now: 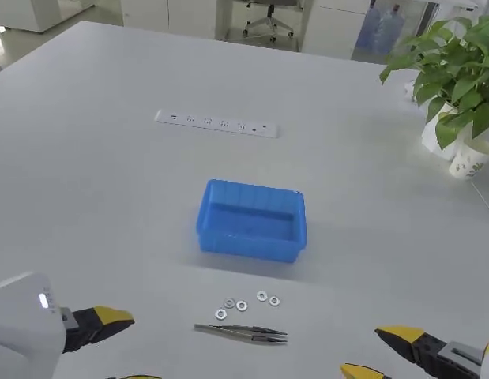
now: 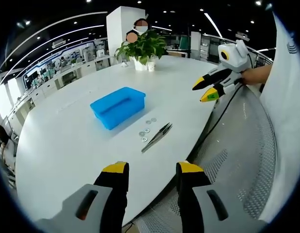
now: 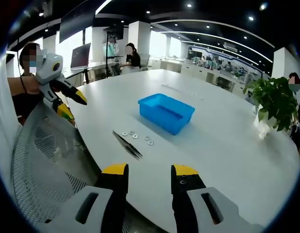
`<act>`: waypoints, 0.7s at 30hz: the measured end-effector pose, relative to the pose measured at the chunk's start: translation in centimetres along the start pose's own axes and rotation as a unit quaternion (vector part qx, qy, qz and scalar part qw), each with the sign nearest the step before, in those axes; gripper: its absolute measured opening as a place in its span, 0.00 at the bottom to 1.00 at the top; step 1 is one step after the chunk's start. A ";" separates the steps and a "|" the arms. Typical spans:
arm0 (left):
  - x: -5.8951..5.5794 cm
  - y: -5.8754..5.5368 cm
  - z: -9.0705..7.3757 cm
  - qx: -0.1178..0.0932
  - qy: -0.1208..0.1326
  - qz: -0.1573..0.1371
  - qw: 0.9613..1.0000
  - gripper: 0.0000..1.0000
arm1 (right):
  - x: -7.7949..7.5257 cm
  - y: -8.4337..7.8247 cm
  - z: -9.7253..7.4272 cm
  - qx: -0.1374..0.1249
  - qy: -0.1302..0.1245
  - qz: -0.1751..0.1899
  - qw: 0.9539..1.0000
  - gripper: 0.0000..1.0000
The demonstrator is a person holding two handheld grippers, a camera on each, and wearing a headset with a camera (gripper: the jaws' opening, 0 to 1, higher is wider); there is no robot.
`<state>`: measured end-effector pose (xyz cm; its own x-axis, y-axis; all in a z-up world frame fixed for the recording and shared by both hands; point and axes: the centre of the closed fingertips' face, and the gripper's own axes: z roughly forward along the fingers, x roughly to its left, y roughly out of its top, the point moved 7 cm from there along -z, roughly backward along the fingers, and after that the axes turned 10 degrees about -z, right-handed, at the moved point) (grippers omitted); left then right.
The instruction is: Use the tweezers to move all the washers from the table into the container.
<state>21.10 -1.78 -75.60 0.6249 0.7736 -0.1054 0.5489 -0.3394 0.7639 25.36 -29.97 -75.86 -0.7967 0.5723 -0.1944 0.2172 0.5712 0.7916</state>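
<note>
A blue container [image 1: 252,221] [image 2: 118,106] [image 3: 165,112] stands mid-table. In front of it several small metal washers [image 1: 242,305] [image 2: 146,130] [image 3: 135,136] lie loose on the white tabletop. Just nearer than the washers, silver tweezers [image 1: 242,332] [image 2: 157,137] [image 3: 128,144] lie flat. My left gripper [image 1: 141,347] [image 2: 152,169] [image 3: 77,109] hovers open at the near left, its yellow tips empty. My right gripper [image 1: 359,350] [image 3: 150,170] [image 2: 208,87] is open too, at the near right, holding nothing. Both are well short of the tweezers.
A white power strip [image 1: 216,124] lies beyond the container. A potted plant [image 1: 457,79] and a paper cup [image 1: 468,163] stand at the far right edge. A mesh chair [image 3: 48,165] sits by the table's near edge. People sit in the background.
</note>
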 end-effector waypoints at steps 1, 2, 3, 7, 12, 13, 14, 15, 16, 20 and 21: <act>0.0 0.0 0.1 0.000 0.000 -0.001 1.000 0.43 | 0.0 0.0 0.0 0.000 0.000 0.001 1.000 0.36; 0.0 0.0 0.1 0.000 -0.001 -0.002 1.000 0.43 | 0.0 0.0 0.0 0.000 0.001 0.001 1.000 0.36; 0.0 0.0 0.2 0.000 -0.001 -0.002 1.000 0.43 | 0.0 0.0 0.0 0.001 0.001 0.002 1.000 0.36; 0.2 0.1 0.6 -0.003 -0.002 -0.007 1.000 0.43 | -0.1 -0.1 0.0 0.004 0.004 0.005 1.000 0.36; 0.4 0.0 1.1 0.001 -0.005 -0.010 1.000 0.43 | -0.4 0.0 0.0 0.005 0.003 0.013 1.000 0.36; 0.5 0.0 1.2 0.001 -0.006 -0.011 1.000 0.43 | -0.5 0.1 0.0 0.004 0.003 0.014 1.000 0.36; 0.5 0.0 1.3 0.000 -0.007 -0.013 1.000 0.43 | -0.5 0.1 0.0 0.004 0.003 0.013 1.000 0.35; 0.6 0.0 1.3 0.000 -0.008 -0.013 1.000 0.43 | -0.6 0.1 0.1 0.006 0.005 0.012 1.000 0.35; 0.7 0.0 1.5 0.001 -0.009 -0.014 1.000 0.43 | -0.7 0.1 0.3 0.010 0.008 0.008 1.000 0.35; 1.1 -0.3 1.9 0.006 -0.008 -0.016 1.000 0.43 | -1.0 0.5 1.0 0.011 0.015 -0.004 1.000 0.35; 1.2 -0.3 2.0 0.008 -0.007 -0.017 1.000 0.43 | -1.0 0.7 1.3 0.009 0.018 -0.005 1.000 0.35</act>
<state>22.80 -1.80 -77.26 0.6132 0.7774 -0.1403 0.5788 -0.3212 0.7496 27.02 -29.37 -75.82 -0.8181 0.5458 -0.1811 0.2188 0.5867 0.7797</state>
